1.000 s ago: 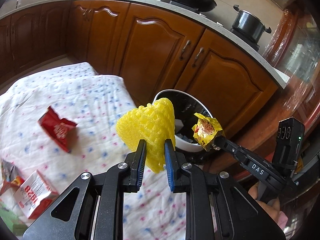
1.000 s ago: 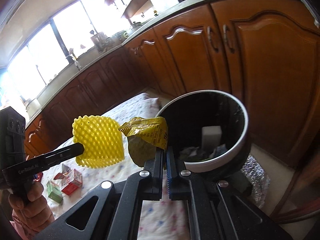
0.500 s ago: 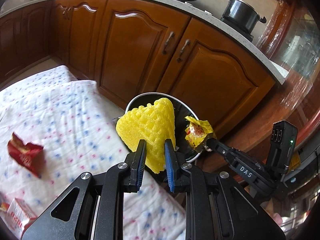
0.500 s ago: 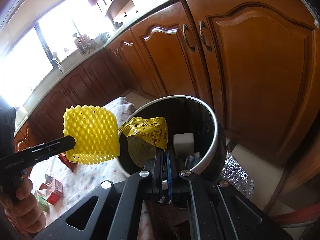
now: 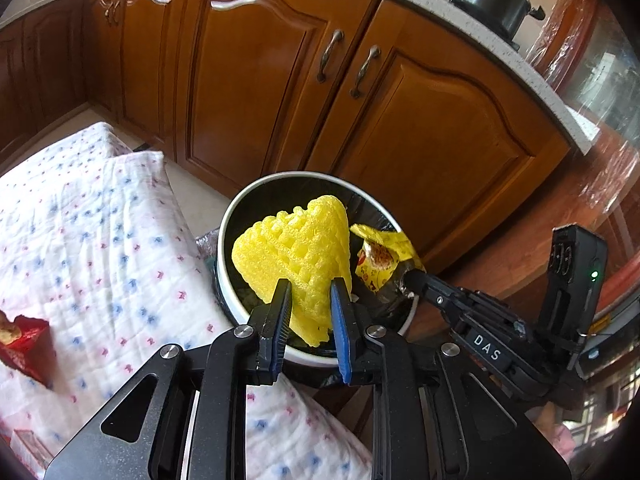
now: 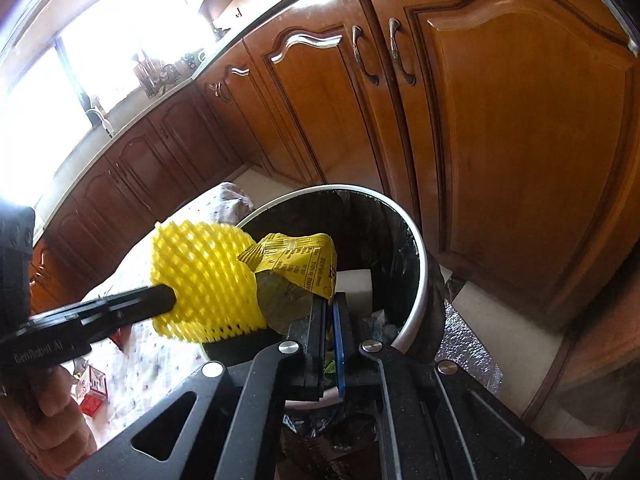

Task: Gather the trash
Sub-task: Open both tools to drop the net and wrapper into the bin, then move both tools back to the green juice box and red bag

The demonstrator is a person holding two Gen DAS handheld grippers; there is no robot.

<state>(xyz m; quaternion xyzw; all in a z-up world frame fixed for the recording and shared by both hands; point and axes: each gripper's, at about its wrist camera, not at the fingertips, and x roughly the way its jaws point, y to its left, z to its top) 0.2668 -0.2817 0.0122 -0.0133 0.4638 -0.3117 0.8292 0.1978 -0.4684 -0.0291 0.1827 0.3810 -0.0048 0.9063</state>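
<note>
Left wrist view, left gripper (image 5: 310, 294) pinching yellow foam net (image 5: 294, 254), right gripper (image 6: 328, 308) pinching yellow wrapper (image 6: 298, 258), both now over bin (image 5: 236, 304).

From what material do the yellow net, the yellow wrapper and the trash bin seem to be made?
Yellow net: soft foam mesh, matte, judging by its thick open lattice. Yellow wrapper: thin plastic or foil film, likely; it is creased, printed and slightly glossy. Trash bin: probably plastic or painted metal, with a smooth pale rim; a glossy black plastic liner wrinkles inside.
</note>
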